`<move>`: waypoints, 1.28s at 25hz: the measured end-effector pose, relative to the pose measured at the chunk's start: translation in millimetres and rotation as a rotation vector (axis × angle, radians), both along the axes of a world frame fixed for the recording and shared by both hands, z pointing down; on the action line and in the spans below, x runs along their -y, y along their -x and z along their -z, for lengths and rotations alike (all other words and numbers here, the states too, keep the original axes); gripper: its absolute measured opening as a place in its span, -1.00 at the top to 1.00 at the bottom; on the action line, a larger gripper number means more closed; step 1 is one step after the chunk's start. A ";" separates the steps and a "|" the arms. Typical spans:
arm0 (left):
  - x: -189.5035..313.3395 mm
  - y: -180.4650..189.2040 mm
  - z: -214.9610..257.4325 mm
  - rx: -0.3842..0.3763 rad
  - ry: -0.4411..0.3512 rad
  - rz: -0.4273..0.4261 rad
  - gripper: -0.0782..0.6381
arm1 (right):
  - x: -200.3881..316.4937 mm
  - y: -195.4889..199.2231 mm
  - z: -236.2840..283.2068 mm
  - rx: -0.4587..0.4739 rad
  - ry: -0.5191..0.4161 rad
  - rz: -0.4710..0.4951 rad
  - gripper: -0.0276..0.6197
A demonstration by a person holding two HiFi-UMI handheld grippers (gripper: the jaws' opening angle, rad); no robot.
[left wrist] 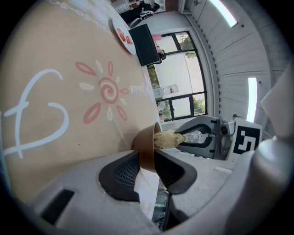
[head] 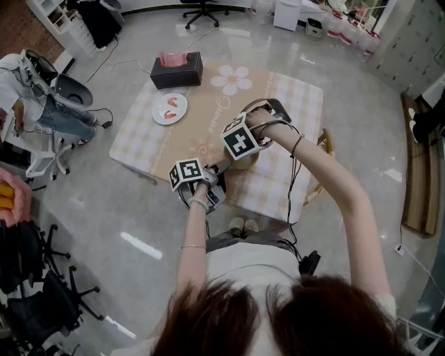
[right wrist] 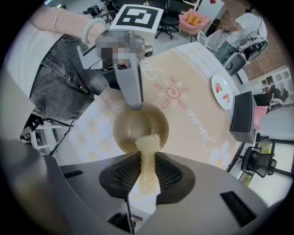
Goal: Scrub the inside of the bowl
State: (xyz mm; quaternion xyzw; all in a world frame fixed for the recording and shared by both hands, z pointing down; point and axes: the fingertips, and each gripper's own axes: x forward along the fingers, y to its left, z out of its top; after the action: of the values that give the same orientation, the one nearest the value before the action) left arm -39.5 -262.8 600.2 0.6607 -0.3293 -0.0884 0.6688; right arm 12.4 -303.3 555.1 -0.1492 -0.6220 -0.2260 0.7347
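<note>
Brown bowl (right wrist: 133,126) on the near part of the bench (head: 292,111), close in front of the person. Pinched at its rim by the left claw (left wrist: 148,167) — one jaw inside the wall, one outside, clenched on it. Inside the bowl, a pale yellow mesh scrubber (right wrist: 148,151): tail grasped tight between the jaws of the right claw (right wrist: 148,172), free end pressed against the inner wall just below the near rim. Rest of the bowl's inside smooth and glossy.

Farther along the beige printed cloth, past a sun-like motif, a white plate (head: 170,109) with a few red-orange pieces on it — too small to name. Just beyond the plate, at the far left corner, a black tissue box (head: 176,69) with pink tissue standing out of its top. Beyond the bench, glossy grey floor (head: 104,208) and a black office chair (head: 201,10).
</note>
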 end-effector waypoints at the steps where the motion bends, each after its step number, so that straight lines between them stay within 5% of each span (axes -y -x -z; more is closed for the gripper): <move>1: -0.1 0.1 0.0 0.001 0.000 0.000 0.48 | -0.4 -0.9 0.0 -0.003 0.000 -0.005 0.65; 20: -2.0 -1.0 1.0 0.000 0.005 0.002 0.48 | -16.6 -22.1 2.7 -0.096 0.013 -0.200 0.65; 32: -2.3 -3.0 0.0 -0.005 0.007 -0.006 0.48 | -39.8 -16.3 -1.5 -0.064 0.124 -0.321 0.65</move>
State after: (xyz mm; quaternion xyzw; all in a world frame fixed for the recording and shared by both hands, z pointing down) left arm -36.6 -260.5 600.2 0.6589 -0.3261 -0.0868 0.6723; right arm 28.7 -263.5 556.5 -0.1000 -0.6269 -0.0620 0.7701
